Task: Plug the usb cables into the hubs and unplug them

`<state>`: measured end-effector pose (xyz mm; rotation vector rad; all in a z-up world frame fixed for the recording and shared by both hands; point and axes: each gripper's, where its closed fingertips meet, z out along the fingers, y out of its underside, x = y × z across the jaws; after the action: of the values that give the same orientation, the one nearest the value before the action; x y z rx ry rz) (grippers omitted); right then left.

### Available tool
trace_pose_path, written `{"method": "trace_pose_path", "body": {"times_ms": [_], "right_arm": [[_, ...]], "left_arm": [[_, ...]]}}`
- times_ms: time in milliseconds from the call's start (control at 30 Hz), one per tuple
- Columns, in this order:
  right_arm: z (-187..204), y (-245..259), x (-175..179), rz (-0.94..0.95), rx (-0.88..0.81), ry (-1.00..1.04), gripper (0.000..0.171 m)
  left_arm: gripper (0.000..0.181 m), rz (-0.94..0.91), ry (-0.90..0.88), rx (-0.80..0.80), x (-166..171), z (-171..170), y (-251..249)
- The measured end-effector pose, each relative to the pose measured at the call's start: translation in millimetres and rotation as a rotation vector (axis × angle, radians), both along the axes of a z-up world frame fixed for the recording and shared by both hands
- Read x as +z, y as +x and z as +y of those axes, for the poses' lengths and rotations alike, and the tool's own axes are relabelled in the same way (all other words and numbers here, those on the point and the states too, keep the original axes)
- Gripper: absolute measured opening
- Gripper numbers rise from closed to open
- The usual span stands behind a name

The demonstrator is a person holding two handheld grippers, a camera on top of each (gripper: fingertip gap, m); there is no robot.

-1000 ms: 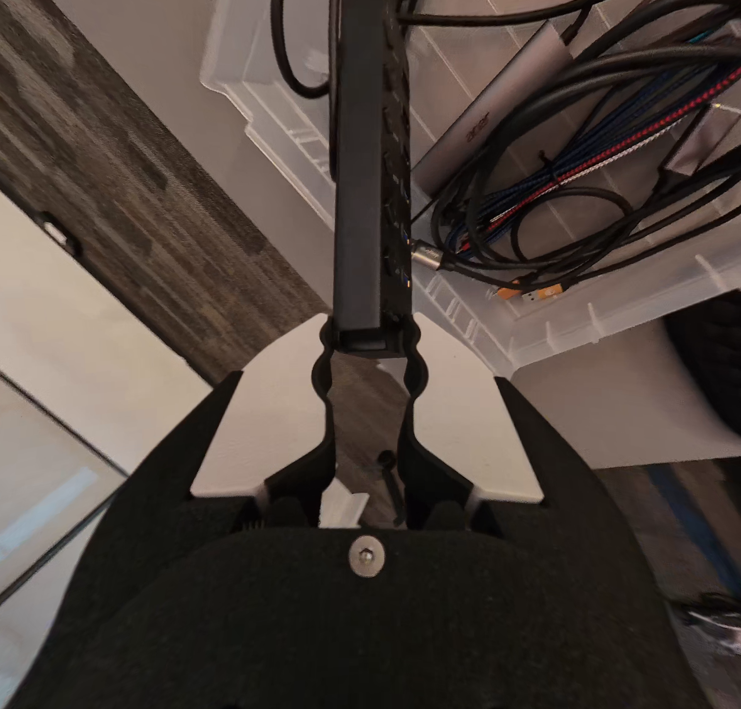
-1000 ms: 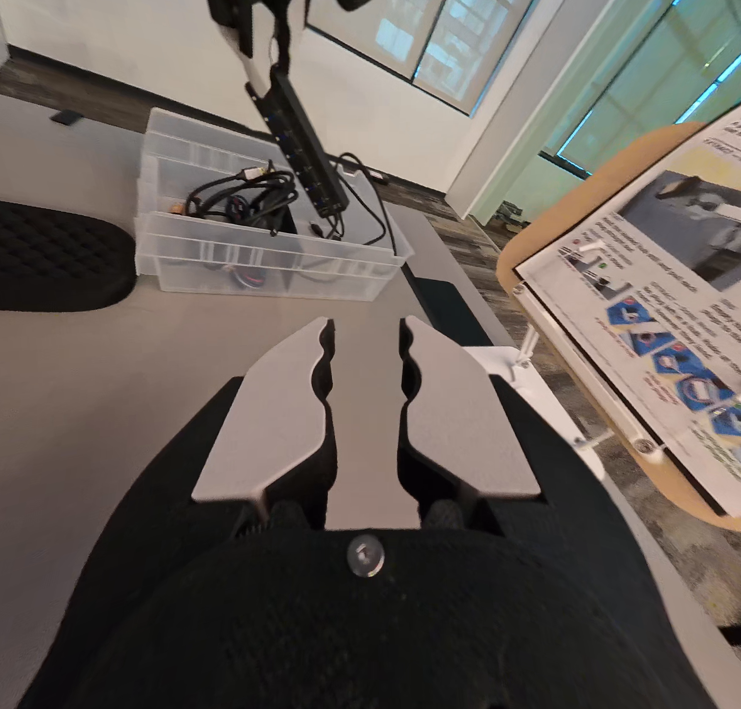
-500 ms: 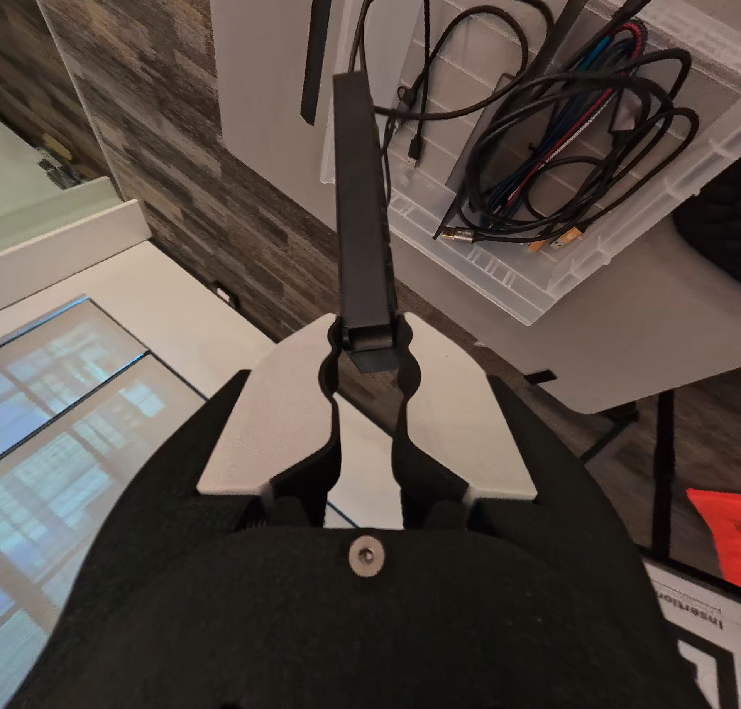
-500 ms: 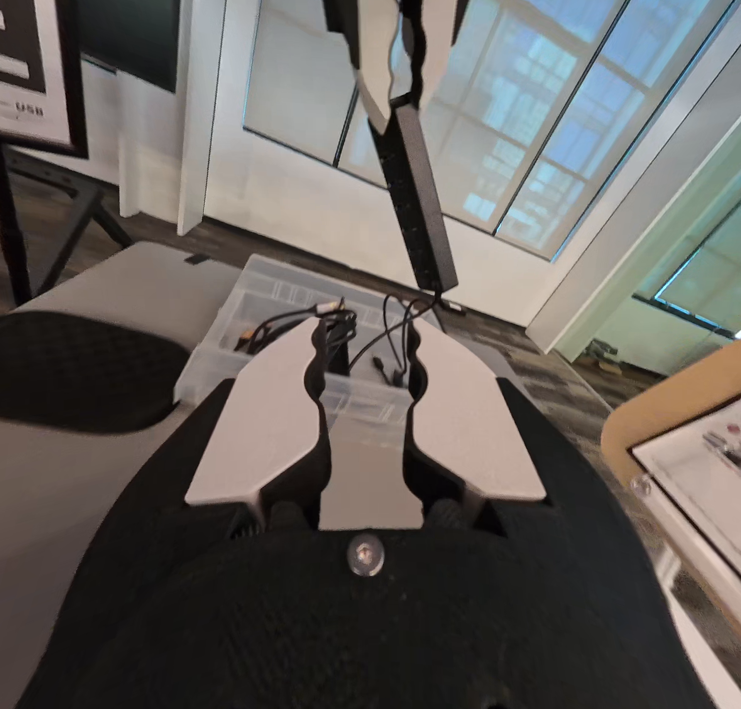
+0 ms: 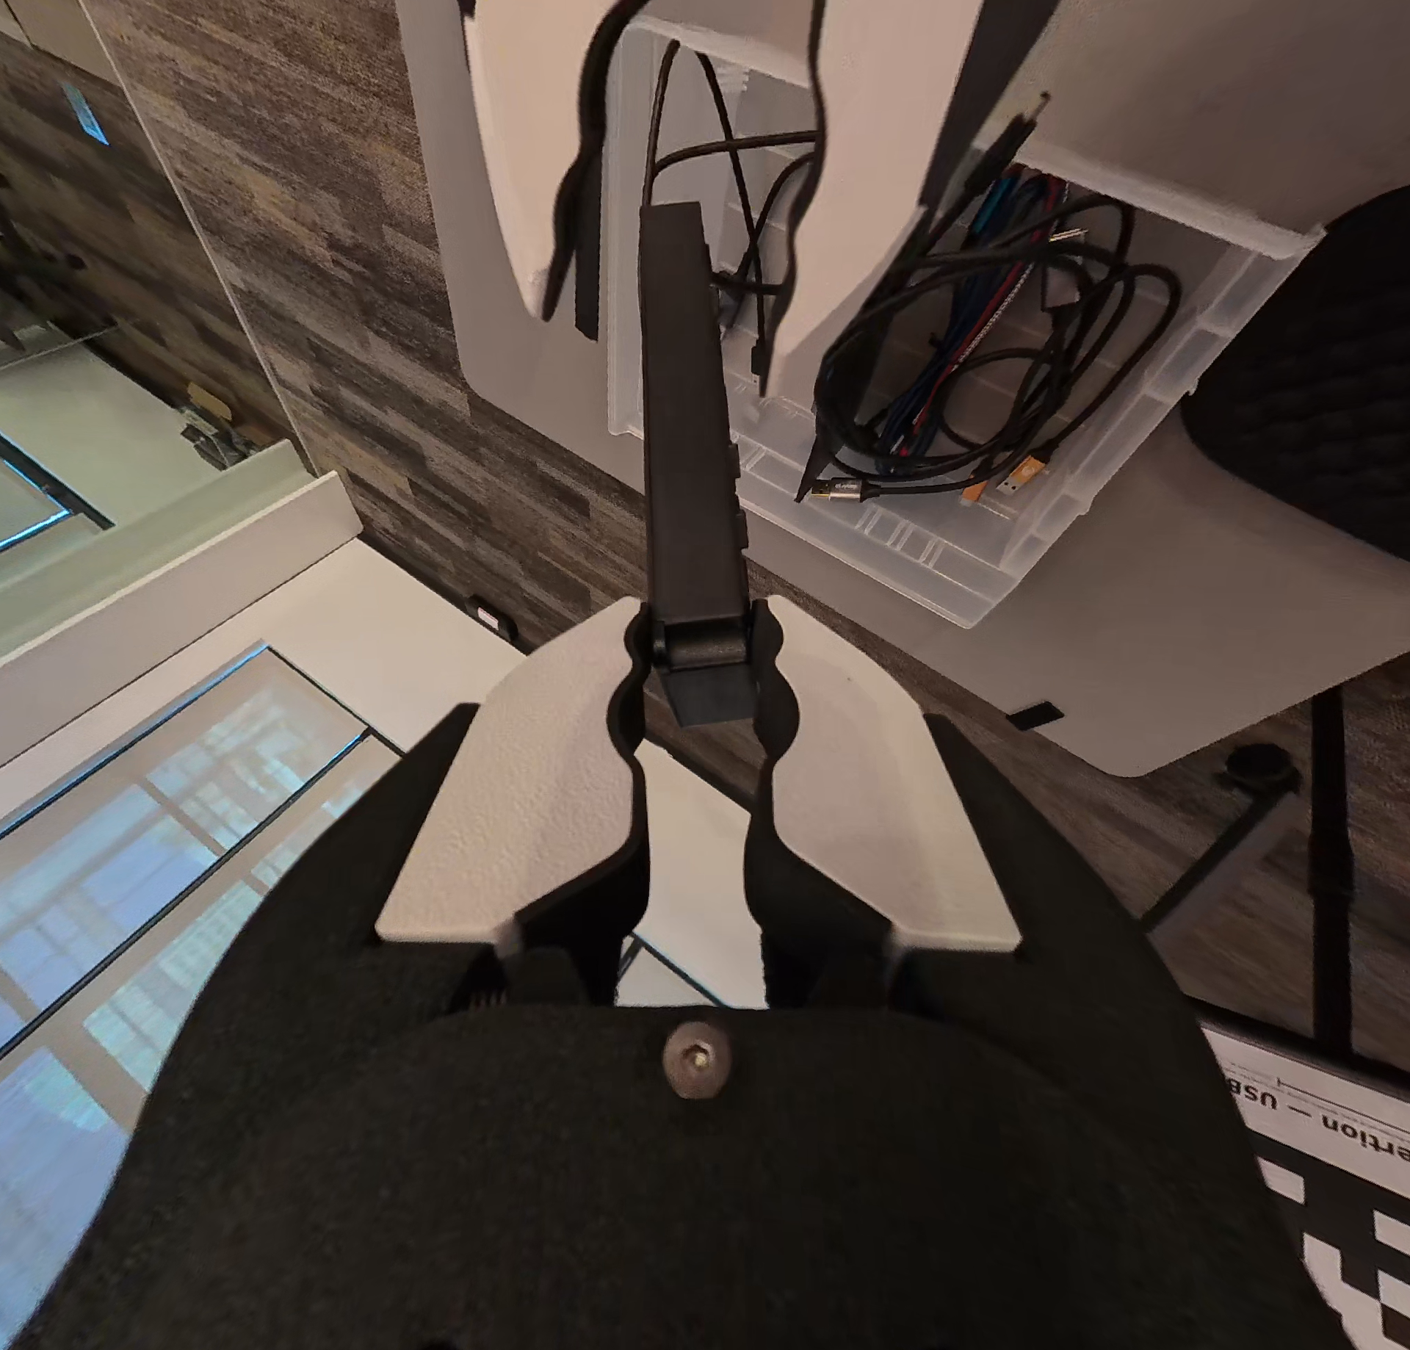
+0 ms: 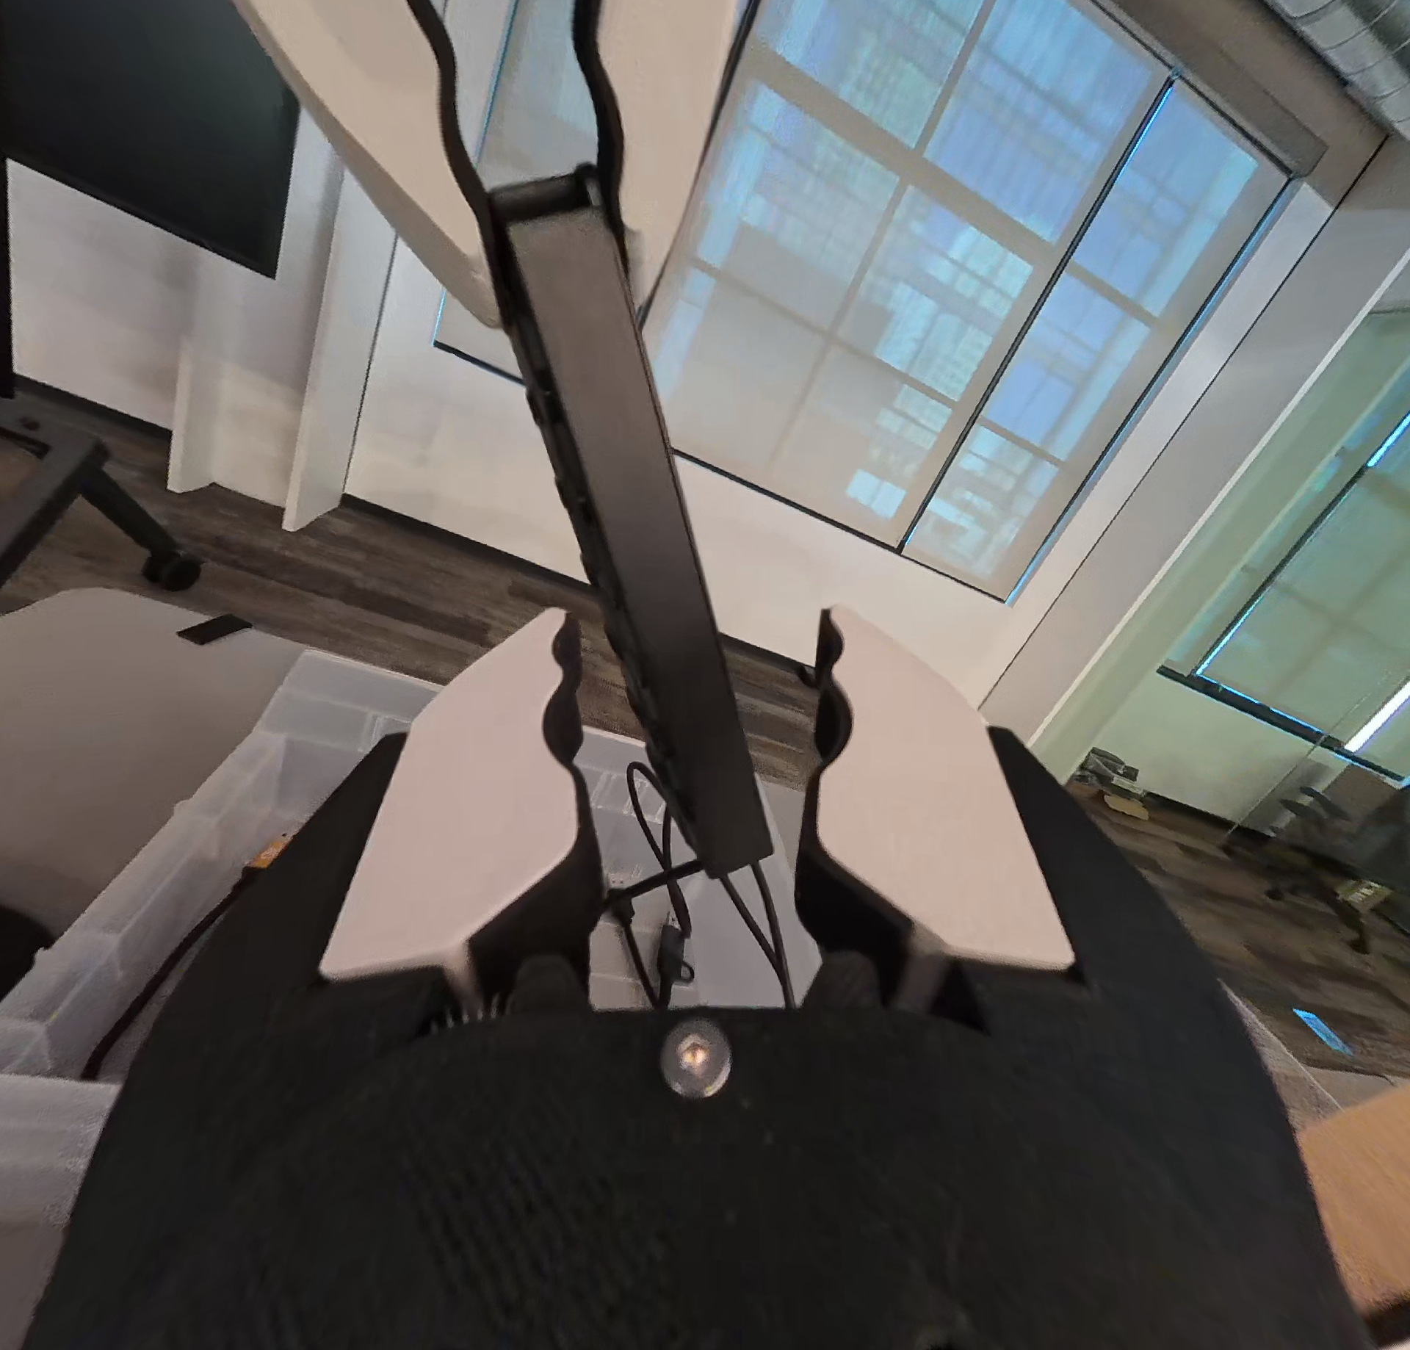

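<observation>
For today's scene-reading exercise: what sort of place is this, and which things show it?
Probably an office or lab workspace: large gridded windows, wood-look flooring, a clear bin of tangled cables on a pale table.

We are looking at a room with a large gridded window (image 6: 954, 306) letting in bluish daylight, set in white walls (image 6: 114, 336). A ribbed metal duct (image 6: 1327, 24) is running along the ceiling at the upper right. A dark screen (image 6: 145, 108) is hanging on the left wall. The floor (image 5: 320, 260) is showing grey-brown wood-look planks. A pale grey surface (image 5: 1221, 665) is sitting with its rounded corner over that floor, and a black quilted pad (image 5: 1320, 398) is lying at its edge. A glass partition (image 6: 1297, 550) is glowing greenish to the right, with office chairs (image 6: 1327, 855) standing behind it. A caster leg (image 6: 160, 550) is resting at the left.
</observation>
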<state>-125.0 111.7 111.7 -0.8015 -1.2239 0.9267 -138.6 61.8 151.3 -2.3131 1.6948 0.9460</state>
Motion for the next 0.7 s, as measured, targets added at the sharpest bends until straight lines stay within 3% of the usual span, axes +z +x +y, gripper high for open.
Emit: {"method": "trace_pose_path", "body": {"times_ms": [167,300,400,533,700], "right_arm": [[4,-9,-8,-0.041,-0.005,-0.005,0.055],[1,-11,-13,-0.063,0.007,0.003,0.034],[2,-9,-13,-0.053,-0.011,-0.001,0.033],[4,-5,-7,-0.048,-0.027,-0.008,0.027],[10,0,0,-0.069,-0.048,-0.021,0.027]], "left_arm": [[0.024,0.014,-0.004,-0.020,3,-4,8],[0.024,0.003,0.006,-0.036,7,-3,16],[0.023,0.014,0.016,-0.054,8,-1,15],[0.025,0.011,0.138,-0.115,23,10,18],[0.064,-0.159,0.300,-0.076,57,14,19]]}}
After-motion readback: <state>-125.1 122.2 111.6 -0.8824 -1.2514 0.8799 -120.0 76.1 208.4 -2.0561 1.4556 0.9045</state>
